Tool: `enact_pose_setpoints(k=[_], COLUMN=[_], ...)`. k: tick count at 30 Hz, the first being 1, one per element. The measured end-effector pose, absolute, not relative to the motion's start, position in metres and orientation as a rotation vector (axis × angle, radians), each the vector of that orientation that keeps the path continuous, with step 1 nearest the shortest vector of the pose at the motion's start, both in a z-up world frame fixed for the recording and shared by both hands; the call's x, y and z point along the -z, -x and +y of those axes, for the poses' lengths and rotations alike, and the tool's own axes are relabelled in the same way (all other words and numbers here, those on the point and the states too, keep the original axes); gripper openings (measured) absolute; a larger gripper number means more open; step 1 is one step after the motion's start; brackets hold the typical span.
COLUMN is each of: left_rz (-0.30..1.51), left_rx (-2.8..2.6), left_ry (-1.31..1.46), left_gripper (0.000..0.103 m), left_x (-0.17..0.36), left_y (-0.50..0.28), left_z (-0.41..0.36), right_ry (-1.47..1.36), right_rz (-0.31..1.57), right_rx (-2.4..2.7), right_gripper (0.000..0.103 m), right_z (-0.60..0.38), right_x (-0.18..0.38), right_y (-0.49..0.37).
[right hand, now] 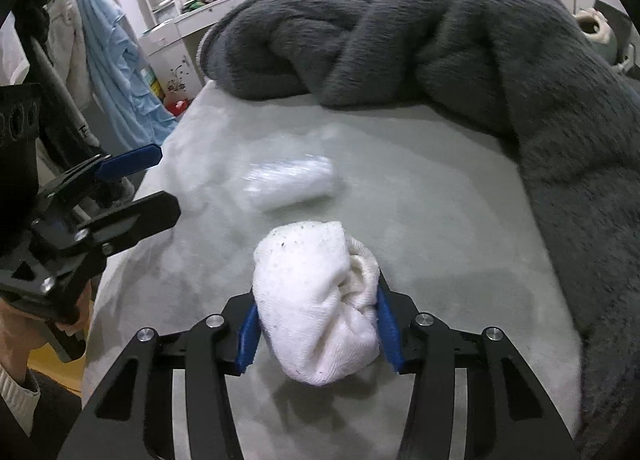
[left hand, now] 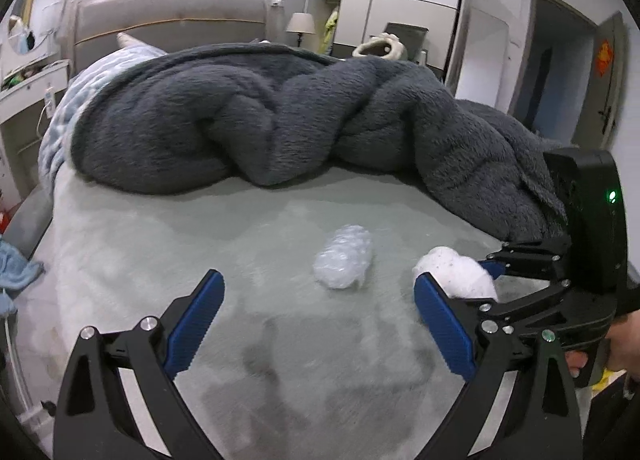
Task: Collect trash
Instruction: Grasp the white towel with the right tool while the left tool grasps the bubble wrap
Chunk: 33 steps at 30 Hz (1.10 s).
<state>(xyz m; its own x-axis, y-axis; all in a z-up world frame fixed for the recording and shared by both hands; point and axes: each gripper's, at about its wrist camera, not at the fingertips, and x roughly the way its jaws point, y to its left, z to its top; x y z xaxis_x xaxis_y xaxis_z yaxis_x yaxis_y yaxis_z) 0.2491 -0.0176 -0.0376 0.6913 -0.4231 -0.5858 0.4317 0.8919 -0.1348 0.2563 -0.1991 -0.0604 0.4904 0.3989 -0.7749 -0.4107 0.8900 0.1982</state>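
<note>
- Pinching a balled white cloth (right hand: 316, 308) between its two blue pads (right hand: 247, 334), the right gripper (right hand: 318, 324) has its jaws closed onto the bundle from both sides; the cloth bulges forward and upward out of the grip, above the pale green bed sheet (right hand: 440, 199).
- Seen from the left wrist camera, the same white cloth (left hand: 456, 272) sits at the tip of the right gripper (left hand: 460, 280), which reaches in from the right edge.
- The left gripper (left hand: 316, 324) stands wide open, with nothing between its blue pads (left hand: 194, 324).
- A crumpled clear plastic wrap (left hand: 344, 262) lies on the bed sheet (left hand: 160, 244) ahead of the open left jaws, a little right of their midline and not between them.
- From the right wrist camera the plastic wrap (right hand: 290, 181) lies beyond the held cloth and slightly left, apart from it; it is blurred.
- The left gripper (right hand: 140, 179) shows at the left edge of that view.
- A dark grey fleece blanket (left hand: 280, 111) is heaped across the far part of the bed, behind both items.
</note>
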Motion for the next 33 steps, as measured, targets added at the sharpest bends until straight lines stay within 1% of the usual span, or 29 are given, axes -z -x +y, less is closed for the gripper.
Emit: enact_pose_setpoints(k=[1,3,7,9,13,14,15,19,22,24,26,29,33], left_rz=[0.652,0.661,0.690,0.704,0.721,0.724,0.727,0.744,0.760,0.771,0.779,0.762,0.742], left_rx=[0.480,0.480,0.467,0.466,0.471,0.470,0.469,0.467,0.459,0.459,0.457,0.466,0.470], left_ry=[-0.016,-0.009,-0.007,-0.009,0.003,0.004,0.007,0.023,0.027,0.026,0.022,-0.002,-0.029], left_gripper=[0.095,0.088,0.086,0.083,0.080,0.078,0.074,0.070,0.061,0.051,0.045,0.041,0.040], left_x=[0.039,0.043,0.054,0.058,0.062,0.063,0.063,0.067,0.070,0.070,0.070,0.069,0.063], left_y=[-0.252,-0.259,-0.270,-0.274,-0.281,-0.282,-0.284,-0.290,-0.295,-0.296,-0.297,-0.293,-0.283], left_z=[-0.022,-0.027,-0.038,-0.042,-0.048,-0.049,-0.050,-0.053,-0.056,-0.057,-0.059,-0.065,-0.072], right_ry=[0.009,0.002,-0.002,-0.008,-0.016,-0.017,-0.018,-0.011,-0.008,-0.009,-0.009,-0.002,-0.013], right_rz=[0.939,0.939,0.929,0.923,0.919,0.918,0.916,0.912,0.916,0.923,0.928,0.933,0.930], right_rx=[-0.487,-0.487,-0.494,-0.497,-0.505,-0.508,-0.511,-0.519,-0.520,-0.518,-0.513,-0.505,-0.493], right_gripper=[0.050,0.050,0.050,0.050,0.050,0.050,0.050,0.050,0.050,0.050,0.050,0.050,0.050], right_z=[-0.205,-0.214,-0.227,-0.232,-0.240,-0.241,-0.242,-0.245,-0.248,-0.250,-0.252,-0.254,-0.256], right_x=[0.061,0.060,0.056,0.054,0.052,0.052,0.051,0.050,0.051,0.053,0.054,0.055,0.052], right_y=[-0.256,-0.254,-0.249,-0.244,-0.240,-0.238,-0.237,-0.234,-0.234,-0.234,-0.234,-0.230,-0.227])
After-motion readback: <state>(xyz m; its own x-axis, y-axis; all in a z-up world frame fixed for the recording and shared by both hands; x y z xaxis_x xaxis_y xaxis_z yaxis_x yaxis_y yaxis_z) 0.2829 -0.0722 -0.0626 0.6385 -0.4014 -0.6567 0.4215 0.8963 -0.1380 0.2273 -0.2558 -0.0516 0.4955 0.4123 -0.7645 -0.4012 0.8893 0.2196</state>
